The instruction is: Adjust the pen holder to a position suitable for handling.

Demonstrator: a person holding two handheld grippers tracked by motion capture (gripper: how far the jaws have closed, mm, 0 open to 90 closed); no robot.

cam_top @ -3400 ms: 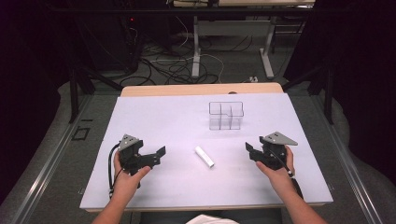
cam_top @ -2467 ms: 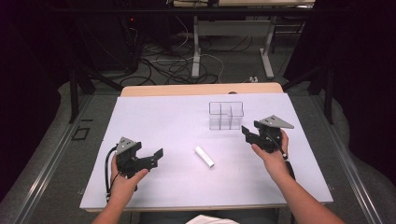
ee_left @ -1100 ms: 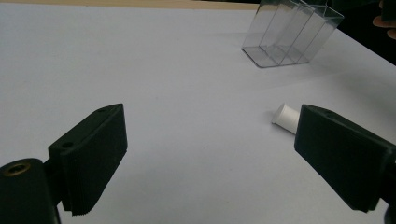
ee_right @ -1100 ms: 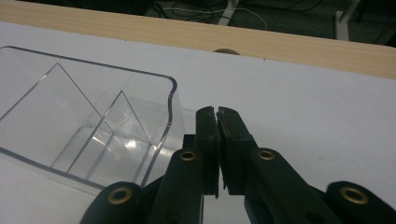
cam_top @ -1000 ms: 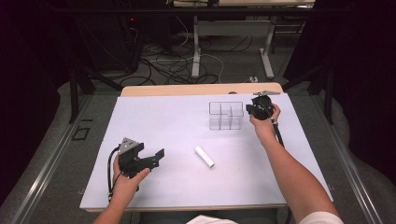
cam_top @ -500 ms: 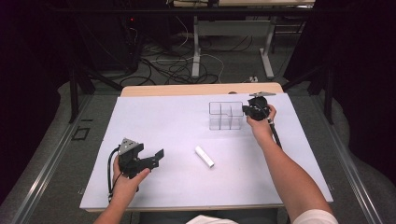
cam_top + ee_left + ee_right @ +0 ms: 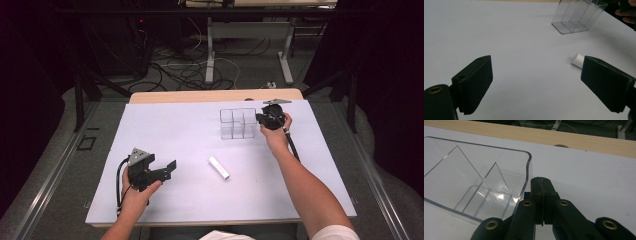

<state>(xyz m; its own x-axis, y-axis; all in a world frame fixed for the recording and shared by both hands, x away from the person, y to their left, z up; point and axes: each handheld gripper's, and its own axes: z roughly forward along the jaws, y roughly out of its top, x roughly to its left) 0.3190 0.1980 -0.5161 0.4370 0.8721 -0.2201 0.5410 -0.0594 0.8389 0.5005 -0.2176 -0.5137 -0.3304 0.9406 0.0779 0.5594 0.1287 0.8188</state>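
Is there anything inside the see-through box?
Empty. The see-through box shows bare clear compartments, and the white tube lies outside on the table.

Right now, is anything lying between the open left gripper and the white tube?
Nothing visible does. In the high view, bare white table cover lies between the left gripper and the white tube. The clear organizer stands farther back, with the shut right gripper at its right side.

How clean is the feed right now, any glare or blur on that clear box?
High view: table evenly lit, surroundings dark, clear organizer faint against the white. Right gripper view: bright glints on its inner walls, right gripper soft up close. Left gripper view: left gripper slightly blurred, white tube partly hidden.
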